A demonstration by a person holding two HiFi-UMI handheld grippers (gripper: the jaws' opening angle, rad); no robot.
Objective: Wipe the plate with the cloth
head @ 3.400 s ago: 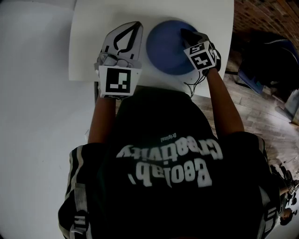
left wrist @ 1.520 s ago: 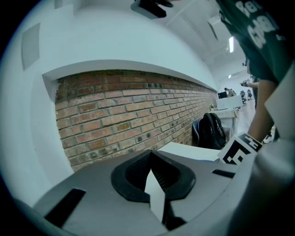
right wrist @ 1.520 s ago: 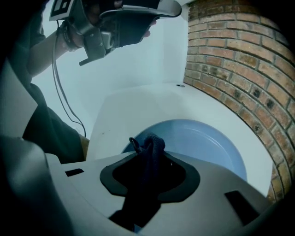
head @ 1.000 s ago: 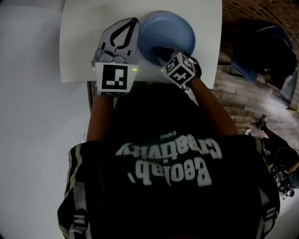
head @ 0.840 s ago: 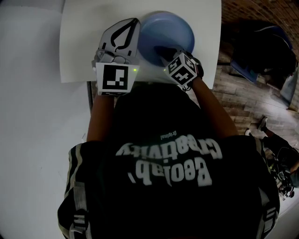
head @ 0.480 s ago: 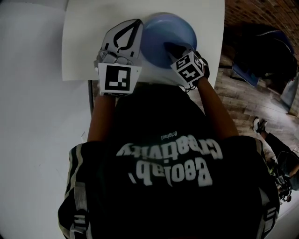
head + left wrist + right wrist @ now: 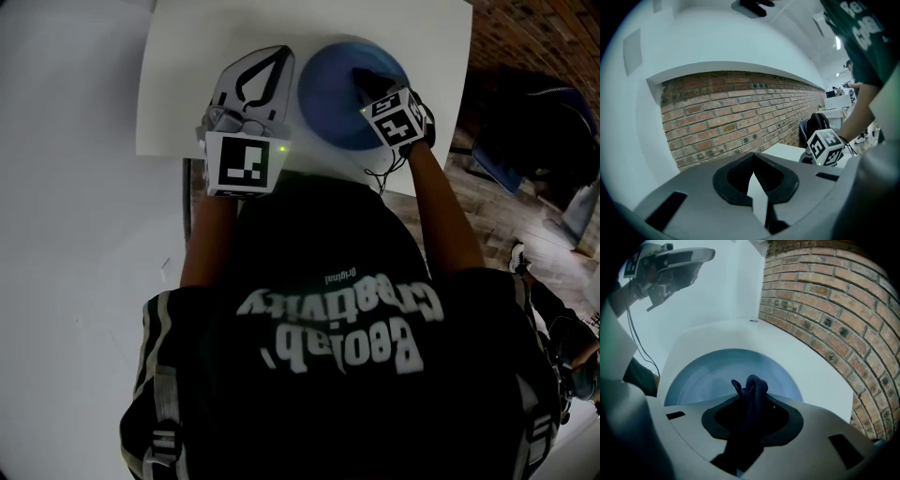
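Observation:
A round blue plate (image 7: 333, 94) lies on the white table (image 7: 187, 103); the right gripper view shows it as the plate (image 7: 708, 376) just beyond the jaws. My right gripper (image 7: 364, 79) is over the plate's right half, shut on a dark blue cloth (image 7: 753, 389) that bunches up out of the jaw tips against the plate. My left gripper (image 7: 277, 52) sits just left of the plate, jaws closed to a point with nothing in them. From the left gripper (image 7: 753, 158) the right gripper's marker cube (image 7: 825, 148) shows off to the right.
The table's near edge (image 7: 328, 176) runs just under both grippers. A brick wall (image 7: 825, 310) stands past the table's right side. On the wooden floor to the right lies a dark bag (image 7: 525, 122). A thin cable (image 7: 384, 173) hangs from the right gripper.
The right gripper, with the cloth, has slid across the plate from its near middle out to its right half. The left gripper has kept its place beside the plate.

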